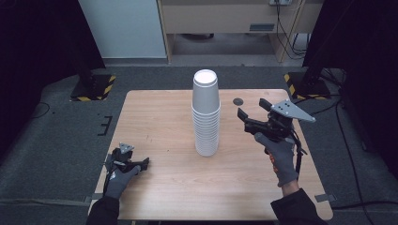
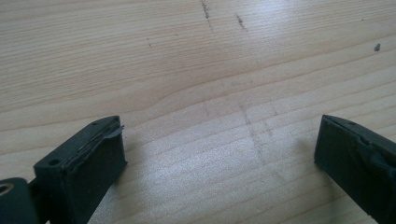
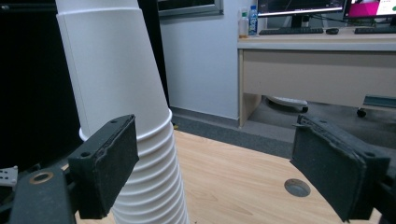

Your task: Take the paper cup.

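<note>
A tall stack of white paper cups (image 1: 206, 115) stands upright near the middle of the wooden desk (image 1: 164, 187), its top cup seated higher than the tightly nested ones below; to its right, held up off the desk, the right claw (image 1: 251, 110) points toward the stack with its jaws spread wide and nothing between them; in the right gripper view the stack (image 3: 126, 107) rises just behind that claw's left jaw, apart from it; a small round grommet (image 1: 238, 101) sits in the desk, far of the right claw; the left claw (image 1: 146, 161) rests low at the near left edge of the desk, well apart from the cups, jaws wide open over bare wood.
</note>
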{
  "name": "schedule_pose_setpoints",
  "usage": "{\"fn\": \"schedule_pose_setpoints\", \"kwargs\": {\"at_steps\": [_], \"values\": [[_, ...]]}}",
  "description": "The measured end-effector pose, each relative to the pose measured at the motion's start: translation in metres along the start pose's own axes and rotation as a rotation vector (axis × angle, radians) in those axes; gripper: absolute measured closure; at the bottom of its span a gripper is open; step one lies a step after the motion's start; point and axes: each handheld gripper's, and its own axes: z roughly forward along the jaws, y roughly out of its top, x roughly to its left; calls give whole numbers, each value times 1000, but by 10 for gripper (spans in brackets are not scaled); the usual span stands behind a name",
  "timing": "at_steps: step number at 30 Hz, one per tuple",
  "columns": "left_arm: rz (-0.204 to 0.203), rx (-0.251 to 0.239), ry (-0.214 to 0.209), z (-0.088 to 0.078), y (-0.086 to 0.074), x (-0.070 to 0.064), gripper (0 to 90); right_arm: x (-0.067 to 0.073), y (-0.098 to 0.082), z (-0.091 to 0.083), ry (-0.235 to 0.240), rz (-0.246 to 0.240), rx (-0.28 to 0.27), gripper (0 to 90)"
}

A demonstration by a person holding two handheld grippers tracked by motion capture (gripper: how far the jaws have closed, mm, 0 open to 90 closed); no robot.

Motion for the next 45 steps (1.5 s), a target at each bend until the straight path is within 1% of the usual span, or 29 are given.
{"fn": "schedule_pose_setpoints", "kwargs": {"at_steps": [3, 4, 8, 16, 23, 31, 37, 45], "values": [[0, 0, 0, 0, 0, 0, 8, 1, 2, 1, 3, -2, -5, 147], [0, 0, 0, 0, 0, 0, 8, 2, 4, 3, 12, -5, -3, 146], [0, 0, 0, 0, 0, 0, 8, 2, 5, 7, 24, -2, -3, 147], [0, 0, 0, 0, 0, 0, 8, 5, 10, 13, 34, -1, -7, 147], [0, 0, -1, 0, 0, 0, 8, 12, 16, 17, 56, -16, -14, 144], [0, 0, 0, 0, 0, 0, 8, 19, 20, 22, 77, -16, -18, 143], [1, 0, 0, 0, 0, 0, 8, 26, 23, 29, 97, -19, -17, 141], [0, 0, -1, 0, 0, 0, 8, 39, 25, 43, 126, -36, -6, 140]]}}
